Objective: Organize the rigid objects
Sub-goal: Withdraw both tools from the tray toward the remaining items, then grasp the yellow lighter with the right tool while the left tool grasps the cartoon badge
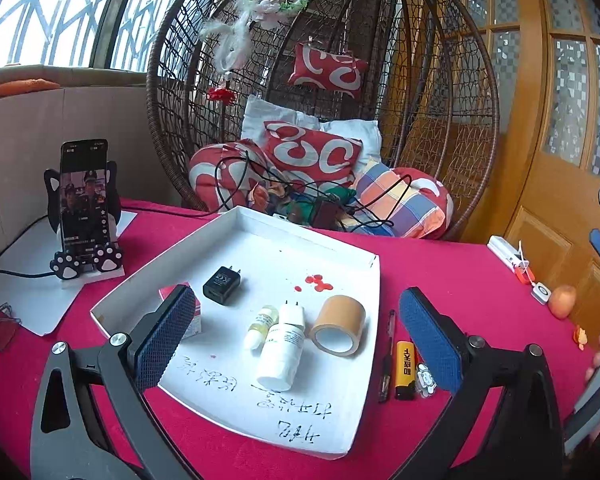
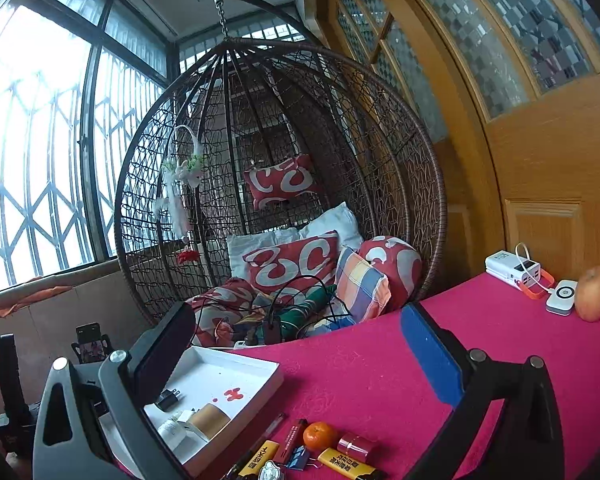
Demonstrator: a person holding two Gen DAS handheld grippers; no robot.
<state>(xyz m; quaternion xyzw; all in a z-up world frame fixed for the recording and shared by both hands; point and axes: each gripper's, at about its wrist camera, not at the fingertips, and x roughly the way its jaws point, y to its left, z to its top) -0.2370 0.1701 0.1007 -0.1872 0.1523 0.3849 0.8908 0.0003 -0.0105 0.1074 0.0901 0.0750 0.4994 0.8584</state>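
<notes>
While both my sets of fingers hang spread wide and empty over the bench (image 1: 460, 280), I'm sizing up what's nearest: under my right gripper (image 2: 296, 364) two yellow lighters (image 2: 260, 458), a binder clip (image 2: 298, 459), a mandarin (image 2: 319, 436) and a small pink cylinder (image 2: 356, 446) lie loose on the red cloth just outside the white tray (image 2: 260, 364). Lighters look light and hard, probably slick plastic, so I'd pinch across the flat sides at mid-length; the mandarin is soft and wants only a gentle squeeze. From my left gripper (image 1: 300, 332), the white bottle (image 1: 282, 354) lies on its side in the tray, likely to roll, best taken across its body. Just beside it, the tape roll (image 1: 338, 324) stands on edge, stiff, good to clamp through the core. Farther in, a black charger (image 1: 221, 284), blocky and easy. Outside the tray rim, a pen (image 1: 387, 356) lies thin and low, tricky to catch.
</notes>
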